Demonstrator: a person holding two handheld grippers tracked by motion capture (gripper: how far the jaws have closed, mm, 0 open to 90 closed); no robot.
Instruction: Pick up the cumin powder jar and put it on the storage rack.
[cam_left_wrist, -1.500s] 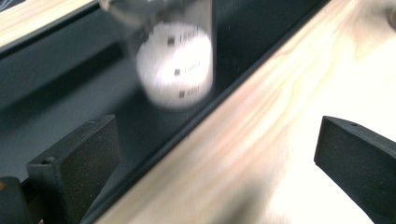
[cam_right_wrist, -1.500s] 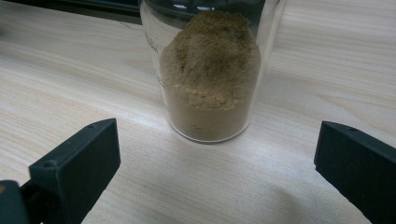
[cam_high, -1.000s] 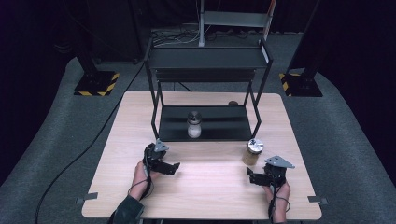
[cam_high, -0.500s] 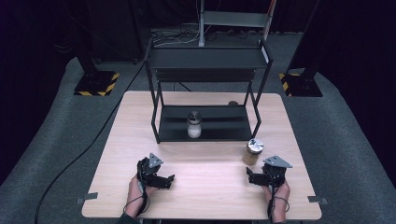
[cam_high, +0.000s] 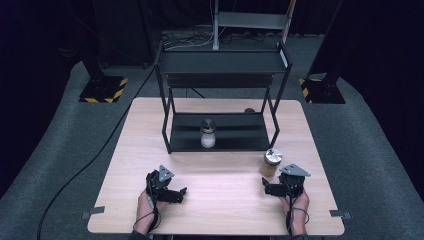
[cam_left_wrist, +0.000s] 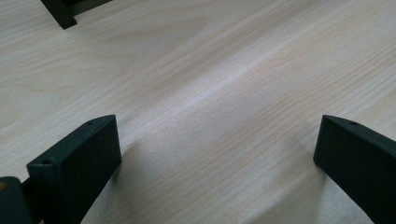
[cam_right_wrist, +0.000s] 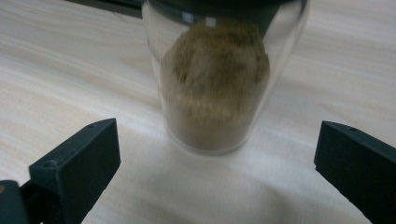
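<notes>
Altogether, two lidded glass jars are seen: one brown-filled jar (cam_high: 270, 163) just before the released right hand-held gripper (cam_high: 268, 187), one white-filled jar (cam_high: 208, 134) on the black metal shelf rack (cam_high: 220, 64); the left hand-held gripper (cam_high: 178, 194) is also released.

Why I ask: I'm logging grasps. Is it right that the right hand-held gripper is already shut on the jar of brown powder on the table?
Not quite. The right hand-held gripper is open: the right gripper view shows its jaws spread wide, short of the jar of brown powder, which stands on the table.
</notes>
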